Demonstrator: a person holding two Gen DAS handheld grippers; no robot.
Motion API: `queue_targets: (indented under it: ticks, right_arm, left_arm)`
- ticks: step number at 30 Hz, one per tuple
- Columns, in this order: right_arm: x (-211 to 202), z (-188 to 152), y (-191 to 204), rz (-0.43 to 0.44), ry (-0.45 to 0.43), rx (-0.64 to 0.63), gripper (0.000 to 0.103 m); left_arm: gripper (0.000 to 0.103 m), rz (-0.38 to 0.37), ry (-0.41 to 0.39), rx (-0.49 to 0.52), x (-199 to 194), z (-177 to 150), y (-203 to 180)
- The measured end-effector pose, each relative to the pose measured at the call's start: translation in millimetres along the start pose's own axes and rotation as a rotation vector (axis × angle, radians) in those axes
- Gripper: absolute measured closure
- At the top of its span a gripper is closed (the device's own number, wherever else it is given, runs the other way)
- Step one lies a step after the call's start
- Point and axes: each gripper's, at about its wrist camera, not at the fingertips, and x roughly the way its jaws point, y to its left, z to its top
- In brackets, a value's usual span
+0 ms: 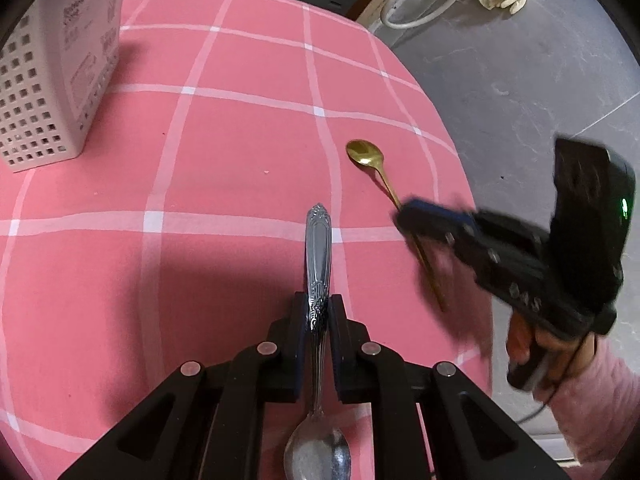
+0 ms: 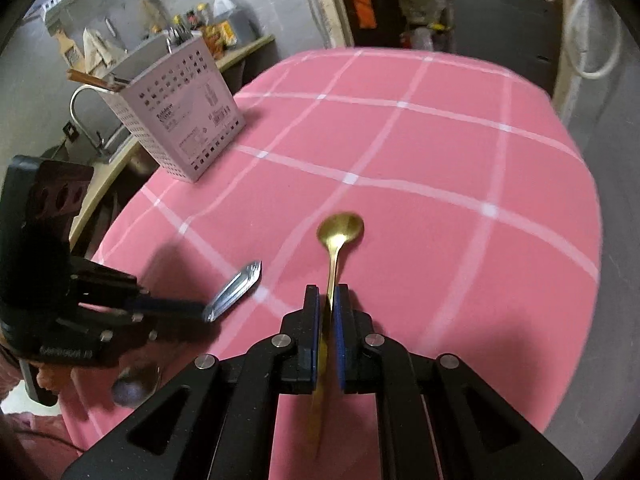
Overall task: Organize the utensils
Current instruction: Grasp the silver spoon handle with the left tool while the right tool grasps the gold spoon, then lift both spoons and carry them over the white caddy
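In the left wrist view, my left gripper (image 1: 318,312) sits at the bottom centre of the frame with its jaws pinched on the silver spoon (image 1: 318,256), gripping the patterned handle partway along; the handle end points up the frame and the bowl lies toward the bottom edge, between the gripper's arms. The pink checked tablecloth (image 1: 240,152) fills most of the frame. The white perforated utensil holder (image 1: 52,80) stands at the upper left, well apart from both spoons. At centre right, my right gripper (image 1: 408,216) is blurred; it is closed on the handle of the gold spoon (image 1: 366,154), whose bowl points toward the upper middle of the frame. In the right wrist view, my right gripper (image 2: 328,300) at bottom centre clamps the gold spoon (image 2: 340,228) by its handle, bowl pointing up the frame over the tablecloth (image 2: 440,140). My left gripper (image 2: 200,308) enters from the lower left, holding the silver spoon (image 2: 236,290). The utensil holder (image 2: 188,120) stands at the upper left, near the cloth's edge, with utensils standing in it.
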Motion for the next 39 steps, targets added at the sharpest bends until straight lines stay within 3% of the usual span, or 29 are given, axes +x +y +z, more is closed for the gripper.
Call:
queue_targets:
  ticks: [3,9,14,17,22,27,32,39]
  right_arm:
    - [15.7,14.6,0.8,0.032,0.058,-0.004,0.096]
    - [20.5,21.5,4.0,0.052,0.092,0.013,0.099]
    - [6.4,7.4,-0.6,0.084,0.059,0.078,0.099]
    - [-9.9,-3.6,-1.1,0.094,0.008,0.132,0.099]
    - [-47.4,-19.7,2.0,0.093,-0.140,0.219,0.099]
    - [-92.1,-16.2,20.0,0.086,-0.348,0.237,0.099]
    - [-121.9,21.9,44.8,0.118,-0.527,0.186,0.099]
    - [-135.9,96.9,96.2,0.243,-0.752,0.126,0.099]
  left_arm:
    - [0.092,-0.030,0.049,-0.018,2.7,8.8,4.2]
    - [0.095,-0.065,0.138,-0.030,8.3,20.2,7.7]
    - [0.098,-0.045,0.117,-0.017,4.8,17.0,3.9]
    - [0.101,-0.083,0.079,-0.035,-1.0,10.0,1.6]
    - [0.101,-0.075,-0.052,-0.028,-30.6,-7.0,-6.2]
    - [0.101,-0.042,-0.210,0.004,-79.3,-11.4,-13.9]
    - [0.101,-0.023,-0.385,0.057,-144.1,3.8,-18.9]
    - [0.101,0.005,-0.584,0.092,-229.0,43.2,-6.6]
